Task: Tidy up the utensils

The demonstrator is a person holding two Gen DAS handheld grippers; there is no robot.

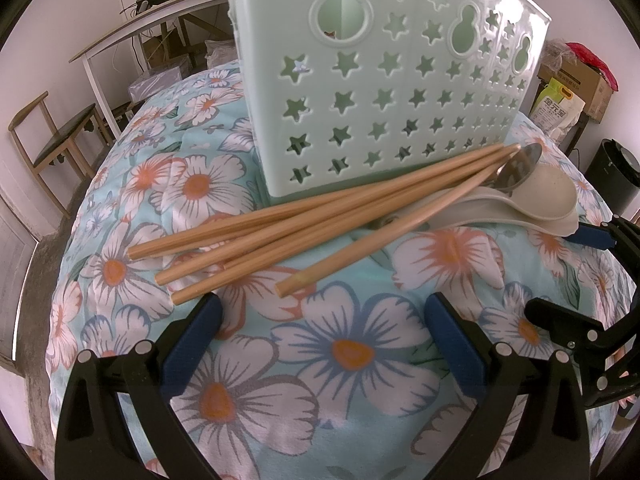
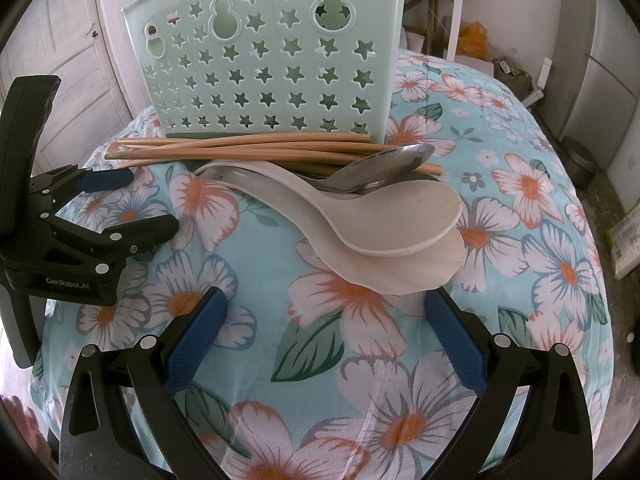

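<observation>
A mint green utensil holder (image 1: 380, 80) with star cut-outs stands on the flowered cloth; it also shows in the right wrist view (image 2: 272, 64). Several wooden chopsticks (image 1: 304, 232) lie in a loose pile in front of it, also seen in the right wrist view (image 2: 240, 148). Two cream spoons (image 2: 392, 236) and a metal spoon (image 2: 384, 168) lie stacked on the chopsticks; the cream spoons (image 1: 536, 204) sit at the right in the left wrist view. My left gripper (image 1: 324, 332) is open and empty, just short of the chopstick ends. My right gripper (image 2: 324, 328) is open and empty, just below the cream spoons.
The flowered cloth (image 1: 344, 360) covers a rounded table. A wooden chair (image 1: 52, 140) and a white desk (image 1: 132, 36) stand at the left beyond it. Boxes and a bag (image 1: 560, 104) are at the right. The left gripper's body (image 2: 60, 220) shows at the left.
</observation>
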